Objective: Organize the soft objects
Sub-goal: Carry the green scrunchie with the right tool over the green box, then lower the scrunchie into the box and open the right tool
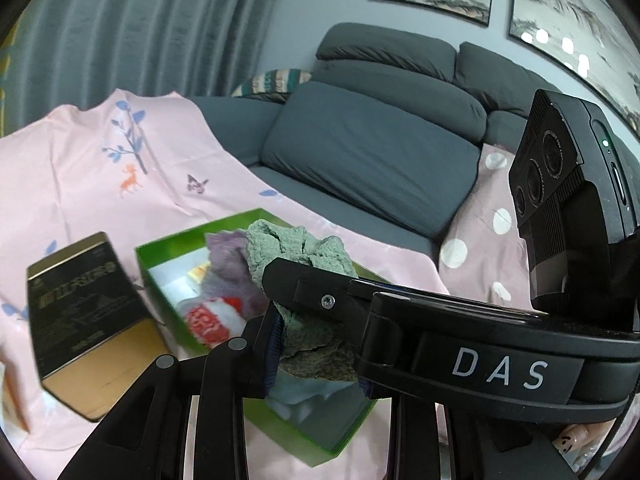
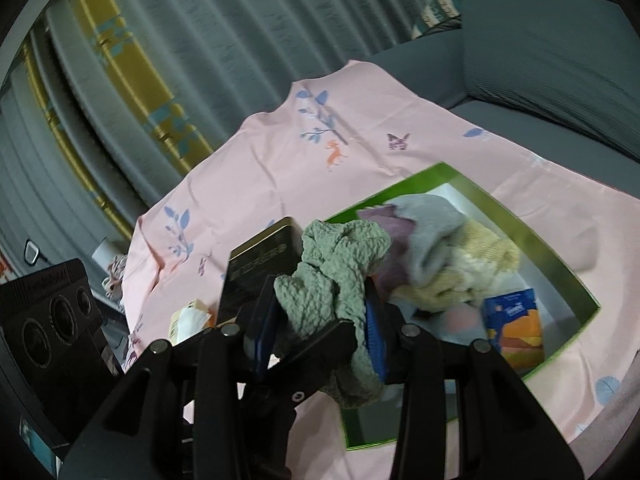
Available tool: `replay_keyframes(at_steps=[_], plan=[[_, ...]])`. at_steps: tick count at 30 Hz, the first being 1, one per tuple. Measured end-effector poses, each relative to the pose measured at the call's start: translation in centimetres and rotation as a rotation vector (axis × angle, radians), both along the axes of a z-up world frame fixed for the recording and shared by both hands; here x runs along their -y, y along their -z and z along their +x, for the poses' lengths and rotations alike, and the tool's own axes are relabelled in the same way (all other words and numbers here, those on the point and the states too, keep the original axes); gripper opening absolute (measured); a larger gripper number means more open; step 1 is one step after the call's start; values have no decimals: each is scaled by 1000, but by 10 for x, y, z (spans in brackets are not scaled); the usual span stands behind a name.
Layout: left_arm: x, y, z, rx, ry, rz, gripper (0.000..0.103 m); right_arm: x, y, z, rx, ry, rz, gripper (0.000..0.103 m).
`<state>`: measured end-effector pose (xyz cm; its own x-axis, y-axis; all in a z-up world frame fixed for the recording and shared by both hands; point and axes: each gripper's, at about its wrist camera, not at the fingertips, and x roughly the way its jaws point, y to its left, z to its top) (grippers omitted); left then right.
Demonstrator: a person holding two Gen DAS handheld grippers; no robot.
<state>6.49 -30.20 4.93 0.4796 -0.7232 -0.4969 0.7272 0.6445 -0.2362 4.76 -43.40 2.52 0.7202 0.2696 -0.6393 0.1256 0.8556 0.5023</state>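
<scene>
A grey-green knitted cloth [image 1: 304, 252] is held above a green box [image 1: 160, 258]; it also shows in the right wrist view [image 2: 340, 276]. My left gripper [image 1: 316, 344] is shut on its lower part. My right gripper [image 2: 320, 332] is shut on the same cloth, and its finger [image 1: 320, 280] crosses the left wrist view. The green box [image 2: 560, 256] holds a purple cloth [image 1: 228, 248], a pale grey cloth [image 2: 432, 224], a cream knitted cloth [image 2: 480, 256], a red-and-white item [image 1: 208, 320] and a blue-orange tissue pack [image 2: 516, 328].
A black-and-gold tin [image 1: 84, 320] stands left of the box on a pink printed sheet [image 1: 100, 168]. A grey sofa [image 1: 368, 152] with a polka-dot pillow [image 1: 488, 224] lies behind. A small white pack [image 2: 188, 320] lies by the tin. Curtains hang at the back.
</scene>
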Motion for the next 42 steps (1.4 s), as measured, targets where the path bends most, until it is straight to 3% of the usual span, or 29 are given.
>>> replay_keyframes(at_steps=[21, 42], plan=[[56, 20, 18, -99, 111, 60, 31, 49, 25, -4, -92, 146, 36, 41], [86, 35, 27, -181, 141, 117, 31, 74, 41, -6, -170, 221, 48, 41]])
